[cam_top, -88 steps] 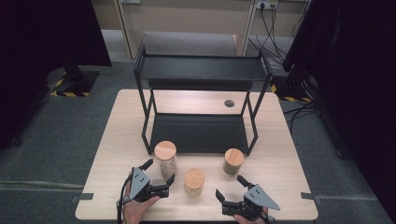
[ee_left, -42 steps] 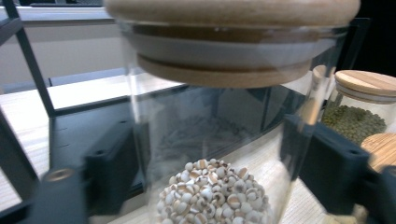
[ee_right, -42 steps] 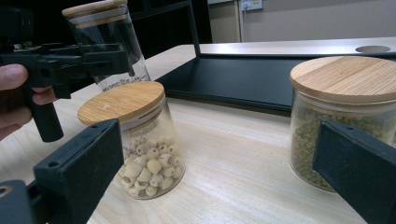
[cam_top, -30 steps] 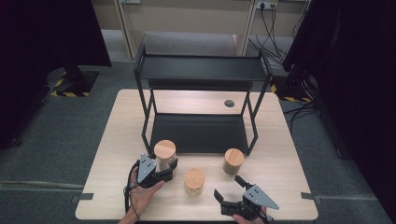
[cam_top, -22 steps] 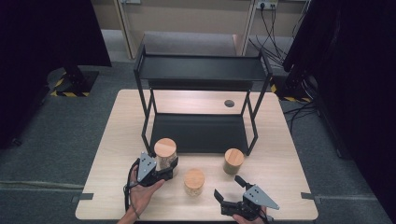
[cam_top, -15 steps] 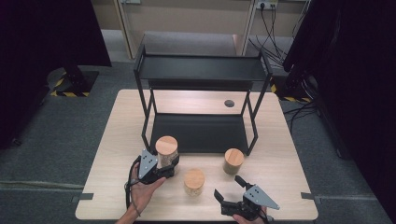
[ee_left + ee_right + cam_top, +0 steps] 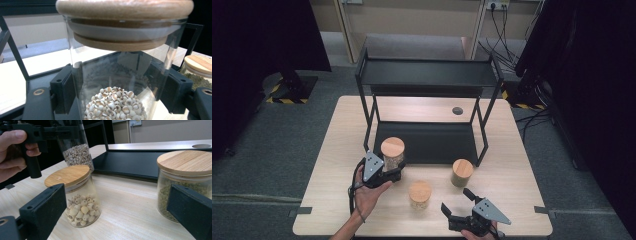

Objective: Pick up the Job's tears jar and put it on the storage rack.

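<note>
A: Step in hand? Quick.

B: Looks like a lift-and-carry. Left gripper [image 7: 388, 172] has its jaws clamped on the tall jar [image 7: 392, 153], glass with a wooden lid, pale grains in the bottom. Left gripper view shows both pads [image 7: 63, 91] pressed to the glass either side.

A: Where's the jar sit in frame?

B: High view, lower-left of centre, just at the front left corner of the black rack [image 7: 429, 80]. In the right gripper view its base hangs above the wood, upper left, so I judge it's off the table [image 7: 512, 145].

A: Right side?

B: Right gripper [image 7: 460, 202] at the bottom edge, right of centre, jaws wide apart, nothing between them. It points up the frame between the short jar [image 7: 420, 194] with big pale seeds and the green-filled jar [image 7: 462, 172].

A: Next move?

B: My guess is the tall jar goes onto the rack's lower shelf [image 7: 432, 142]. Needs to clear the shelf's front lip, then travel up-frame and set down level.

A: Edges to watch?

B: Front left post [image 7: 371, 117] is right beside the jar, so shift right in frame first. Top shelf overhangs too; lid clearance under it I can't tell for sure.

A: Open room?

B: Lower shelf is bare across its width. The short jar sits near, lower right of the hand [image 7: 368, 192], so don't swing down that way.
</note>
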